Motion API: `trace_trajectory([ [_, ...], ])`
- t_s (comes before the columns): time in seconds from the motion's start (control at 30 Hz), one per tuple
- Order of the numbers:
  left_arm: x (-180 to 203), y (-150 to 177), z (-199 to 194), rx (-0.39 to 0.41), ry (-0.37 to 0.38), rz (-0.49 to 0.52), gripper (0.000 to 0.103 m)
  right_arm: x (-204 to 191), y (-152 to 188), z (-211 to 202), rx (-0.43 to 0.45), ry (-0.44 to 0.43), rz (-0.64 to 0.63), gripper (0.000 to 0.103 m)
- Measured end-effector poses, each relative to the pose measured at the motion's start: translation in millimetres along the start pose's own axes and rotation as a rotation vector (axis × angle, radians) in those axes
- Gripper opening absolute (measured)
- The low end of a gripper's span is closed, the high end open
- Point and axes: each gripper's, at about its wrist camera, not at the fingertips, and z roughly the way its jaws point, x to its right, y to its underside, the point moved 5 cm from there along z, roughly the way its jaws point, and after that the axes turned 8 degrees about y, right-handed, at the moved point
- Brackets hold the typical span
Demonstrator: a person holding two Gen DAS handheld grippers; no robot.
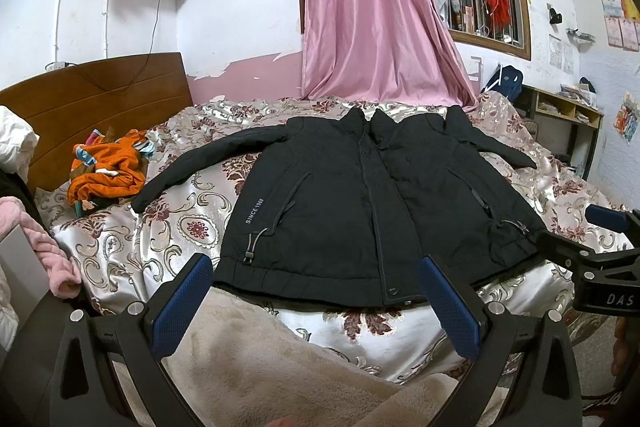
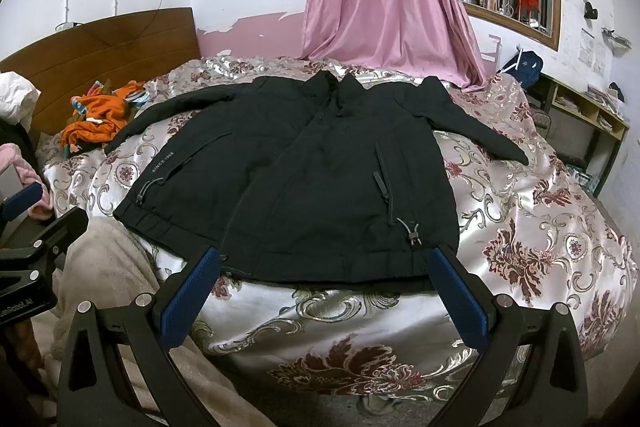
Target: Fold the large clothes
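Floral bedspread point(image 2: 520, 219) holds a flat black jacket point(image 2: 304, 163); both hand-held grippers point(image 1: 316, 301) point(image 2: 326, 291) spread, empty

black jacket point(image 1: 340, 211), floral bedspread point(image 1: 168, 227), pink curtain point(image 1: 360, 7)

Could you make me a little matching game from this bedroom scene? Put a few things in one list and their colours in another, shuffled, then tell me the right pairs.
Things:
1. jacket spread flat on the bed
2. curtain by the window
3. crumpled clothes near the headboard
4. pads on the left hand-held gripper

Colours:
A. orange
B. blue
C. black
D. pink

Right pairs: 1-C, 2-D, 3-A, 4-B.
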Motion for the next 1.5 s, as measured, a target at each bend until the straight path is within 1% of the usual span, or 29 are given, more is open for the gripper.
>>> trace_trajectory([
  [0.2, 2, -7, -3, -0.006, 0.007, 0.001, 0.103, 0, -1, 0, 0.0, 0.001, 0.001, 0.102],
  [0.33, -1, -8, -1, -0.008, 0.008, -0.018, 0.103, 2, -2, -2, 0.002, 0.0, 0.01, 0.102],
  [0.5, -7, -2, 8, -0.046, 0.009, -0.047, 0.103, 3, -1, -2, 0.003, -0.006, 0.009, 0.102],
  [0.6, -8, -2, 11, -0.063, 0.0, -0.058, 0.103, 7, -1, 0, -0.006, -0.027, 0.031, 0.102],
  [0.7, -13, -13, 12, -0.039, 0.029, -0.093, 0.103, 14, -4, 4, -0.004, -0.027, 0.061, 0.102],
  [0.73, -14, -18, 12, -0.027, 0.038, -0.109, 0.103, 17, -6, 6, 0.01, -0.019, 0.072, 0.102],
  [0.83, -20, -40, 9, 0.048, 0.072, -0.178, 0.103, 30, -14, 12, 0.043, 0.014, 0.101, 0.102],
  [0.93, -25, -64, 15, 0.098, 0.098, -0.221, 0.103, 48, -25, 17, 0.073, 0.048, 0.139, 0.102],
  [1.0, -25, -83, 24, 0.118, 0.117, -0.233, 0.103, 58, -34, 21, 0.103, 0.066, 0.152, 0.102],
  [1.07, -25, -104, 36, 0.129, 0.156, -0.248, 0.103, 69, -46, 23, 0.145, 0.1, 0.179, 0.102],
  [1.1, -25, -115, 44, 0.133, 0.165, -0.26, 0.103, 81, -54, 21, 0.195, 0.108, 0.205, 0.102],
  [1.2, -23, -144, 69, 0.136, 0.159, -0.299, 0.103, 98, -77, 17, 0.312, 0.126, 0.231, 0.102],
  [1.27, -20, -164, 90, 0.113, 0.136, -0.34, 0.103, 110, -90, 21, 0.36, 0.162, 0.222, 0.102],
  [1.33, -11, -183, 114, 0.089, 0.128, -0.36, 0.103, 118, -100, 32, 0.369, 0.206, 0.214, 0.102],
  [1.4, 4, -200, 145, 0.067, 0.133, -0.336, 0.103, 126, -109, 51, 0.353, 0.25, 0.214, 0.102],
  [1.5, 23, -216, 197, -0.02, 0.123, -0.289, 0.103, 136, -118, 79, 0.345, 0.257, 0.215, 0.102],
])
